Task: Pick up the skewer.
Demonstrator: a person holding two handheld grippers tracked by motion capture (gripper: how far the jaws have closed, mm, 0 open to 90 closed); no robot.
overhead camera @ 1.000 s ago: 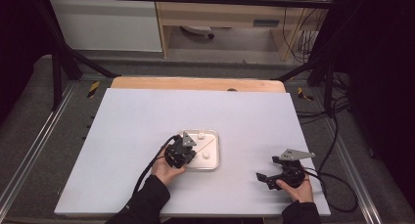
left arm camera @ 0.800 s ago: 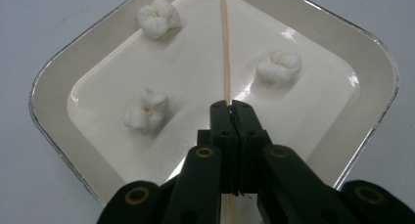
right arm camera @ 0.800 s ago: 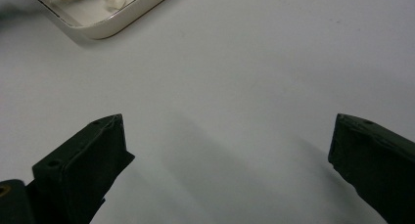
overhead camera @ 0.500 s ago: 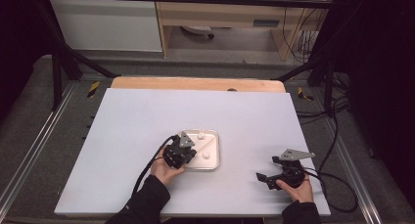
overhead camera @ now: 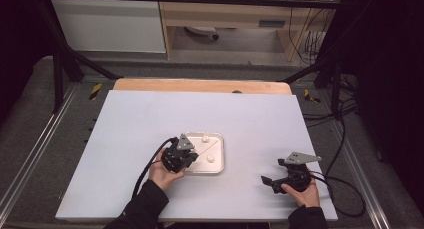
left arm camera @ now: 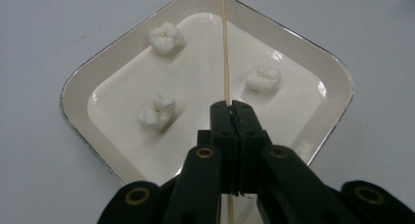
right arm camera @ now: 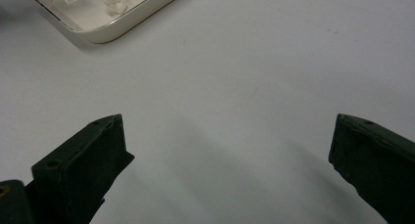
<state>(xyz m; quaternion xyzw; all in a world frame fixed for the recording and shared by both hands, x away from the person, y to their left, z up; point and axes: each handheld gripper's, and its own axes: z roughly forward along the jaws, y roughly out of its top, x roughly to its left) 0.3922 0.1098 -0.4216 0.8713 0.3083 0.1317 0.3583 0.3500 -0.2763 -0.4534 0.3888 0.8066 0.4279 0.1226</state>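
Skewer point(left arm camera: 226, 48) clamped in our left gripper point(left arm camera: 232, 106), jaws fully shut on it, above the tray point(left arm camera: 337, 77); right gripper point(right arm camera: 225, 136) idle, jaws wide, empty. We should centre the tip on one marshmallow point(left arm camera: 263, 78); press straight.

A white table top point(overhead camera: 150, 119) lies on a wooden board point(overhead camera: 200, 85), with black cables point(overhead camera: 345, 114) trailing alongside.

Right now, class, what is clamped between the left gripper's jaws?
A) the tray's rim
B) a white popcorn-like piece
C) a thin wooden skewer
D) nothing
C: in the left gripper view the left gripper is shut on the thin wooden skewer, which runs over the tray.
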